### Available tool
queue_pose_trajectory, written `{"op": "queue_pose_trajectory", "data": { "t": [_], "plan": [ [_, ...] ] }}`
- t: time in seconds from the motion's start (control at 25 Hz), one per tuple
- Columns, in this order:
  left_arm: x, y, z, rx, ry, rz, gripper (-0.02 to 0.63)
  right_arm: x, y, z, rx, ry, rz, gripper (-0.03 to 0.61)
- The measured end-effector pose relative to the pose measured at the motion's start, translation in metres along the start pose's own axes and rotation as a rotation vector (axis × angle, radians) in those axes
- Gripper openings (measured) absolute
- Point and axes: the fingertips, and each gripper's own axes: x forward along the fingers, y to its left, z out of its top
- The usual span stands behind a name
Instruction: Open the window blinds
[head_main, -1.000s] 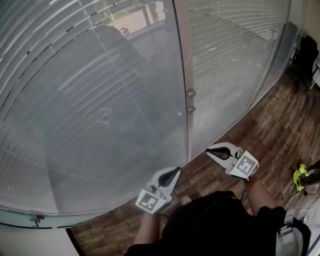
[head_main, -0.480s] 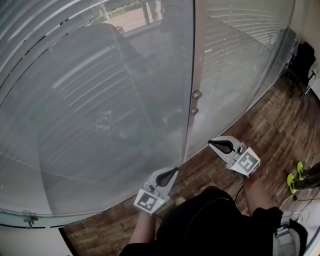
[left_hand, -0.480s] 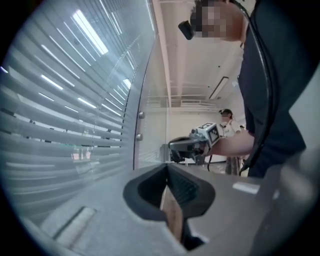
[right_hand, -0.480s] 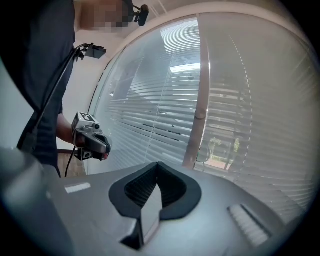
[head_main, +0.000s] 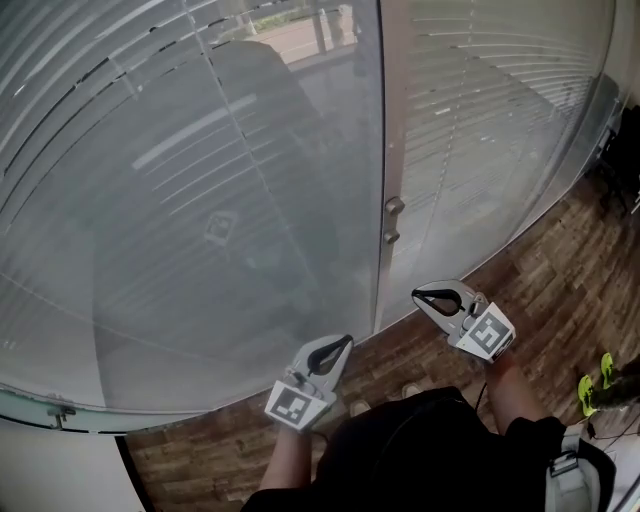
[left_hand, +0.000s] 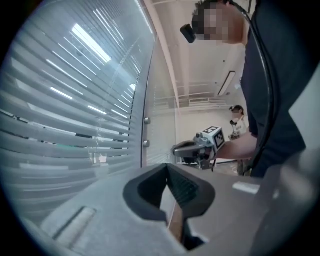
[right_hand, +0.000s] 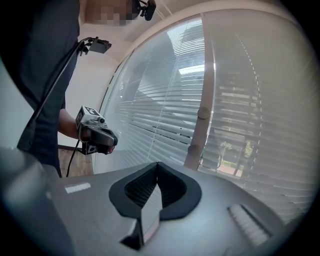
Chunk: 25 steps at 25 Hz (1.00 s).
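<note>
Low before the frame post (head_main: 392, 130), the left gripper (head_main: 340, 347) and right gripper (head_main: 420, 298) flank it, jaws pressed together, empty. Behind glass either side of the post hang the lowered window blinds (head_main: 150, 170).

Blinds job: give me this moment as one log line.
left gripper: shut, empty | right gripper: shut, empty | blinds: down, untouched | knobs: untouched

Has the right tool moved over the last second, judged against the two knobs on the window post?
Yes, slightly. In the head view the right tool has edged towards the knobs on the window post; the gap is smaller.
</note>
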Motion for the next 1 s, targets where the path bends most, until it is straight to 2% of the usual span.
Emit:
{"op": "queue_pose_trajectory", "data": {
  "t": [0.28,0.52,0.76,0.84,0.96,1.0],
  "plan": [
    [0.012,-0.007,0.002,-0.003,0.002,0.053,0.005,0.002,-0.017,-0.003,-0.028,0.001,0.026,0.006],
    [0.015,-0.009,0.008,0.004,-0.013,0.083,0.005,0.004,-0.026,-0.014,-0.031,0.051,0.028,0.006],
    [0.012,-0.011,0.006,-0.012,0.0,0.103,0.005,0.004,-0.043,0.008,-0.013,0.009,-0.008,0.007],
    [0.01,-0.013,0.006,-0.013,-0.001,0.106,0.005,0.007,-0.052,0.019,-0.047,0.009,-0.035,0.008],
    [0.01,-0.016,0.004,-0.012,-0.002,0.104,0.005,0.013,-0.065,0.041,-0.151,0.034,-0.069,0.009],
    [0.01,-0.017,0.003,-0.012,0.0,0.105,0.005,0.016,-0.069,0.047,-0.183,0.045,-0.08,0.032]
  ]
}}
